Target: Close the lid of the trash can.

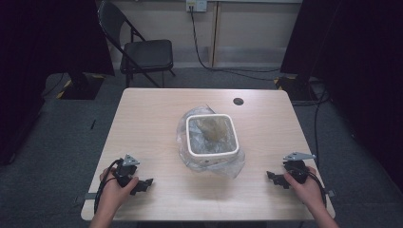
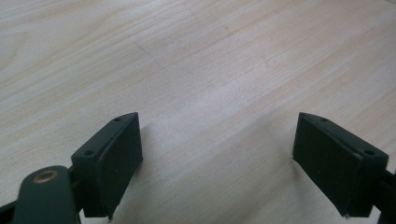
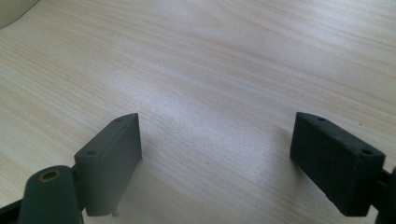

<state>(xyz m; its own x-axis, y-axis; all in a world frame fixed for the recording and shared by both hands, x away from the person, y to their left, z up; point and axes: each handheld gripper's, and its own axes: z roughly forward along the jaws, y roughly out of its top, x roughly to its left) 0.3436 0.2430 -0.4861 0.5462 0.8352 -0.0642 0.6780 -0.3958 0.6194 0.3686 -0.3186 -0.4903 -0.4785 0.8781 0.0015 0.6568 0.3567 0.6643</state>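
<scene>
White square bin [image 1: 212,136], lined with a clear plastic bag [image 1: 230,164] whose loose film spills around its base, stands at the middle of the wooden table [image 1: 157,114]; something brownish lies inside. A dark round spot [image 1: 238,101] marks the tabletop behind it. Left gripper [image 1: 145,184] and right gripper [image 1: 272,176] rest near the front edge, well apart from the bin, jaws spread and empty, bare wood between. A black folding chair [image 1: 142,52] stands beyond the table.

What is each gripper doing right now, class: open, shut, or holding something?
Left gripper: open, holding nothing, over the bare table.
Right gripper: open, holding nothing, over the table too.
</scene>
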